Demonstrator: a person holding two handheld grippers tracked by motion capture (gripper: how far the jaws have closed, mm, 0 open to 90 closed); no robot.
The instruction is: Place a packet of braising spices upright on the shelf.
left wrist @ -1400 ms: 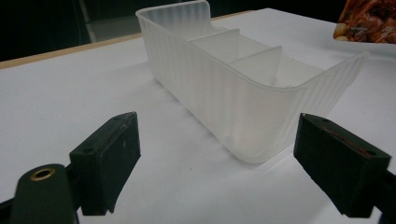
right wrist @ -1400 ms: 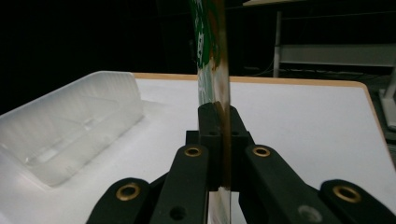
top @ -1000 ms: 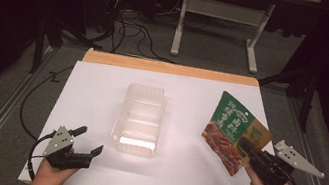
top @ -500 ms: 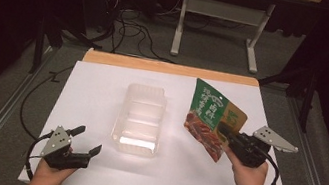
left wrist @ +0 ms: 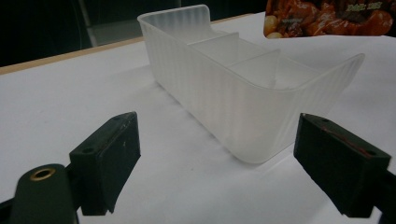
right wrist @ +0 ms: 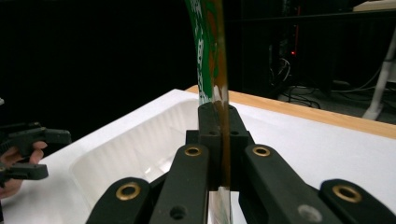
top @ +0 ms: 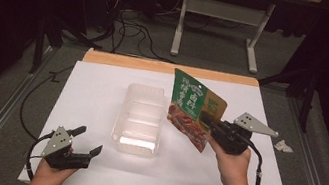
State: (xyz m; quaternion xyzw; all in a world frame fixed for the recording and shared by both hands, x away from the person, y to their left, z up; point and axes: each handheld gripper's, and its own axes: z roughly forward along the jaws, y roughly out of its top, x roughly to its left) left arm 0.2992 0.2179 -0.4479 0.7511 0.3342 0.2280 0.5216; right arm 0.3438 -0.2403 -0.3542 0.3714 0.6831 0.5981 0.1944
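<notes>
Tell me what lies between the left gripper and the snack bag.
The clear tray lies between the left gripper and the snack bag, seen in the high view.

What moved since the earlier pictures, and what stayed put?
The right tongs, still shut on the snack bag, carried it leftward toward the clear container. The left tongs stayed open in place; the container did not move.

Crumpled paper scrap beside table
</notes>
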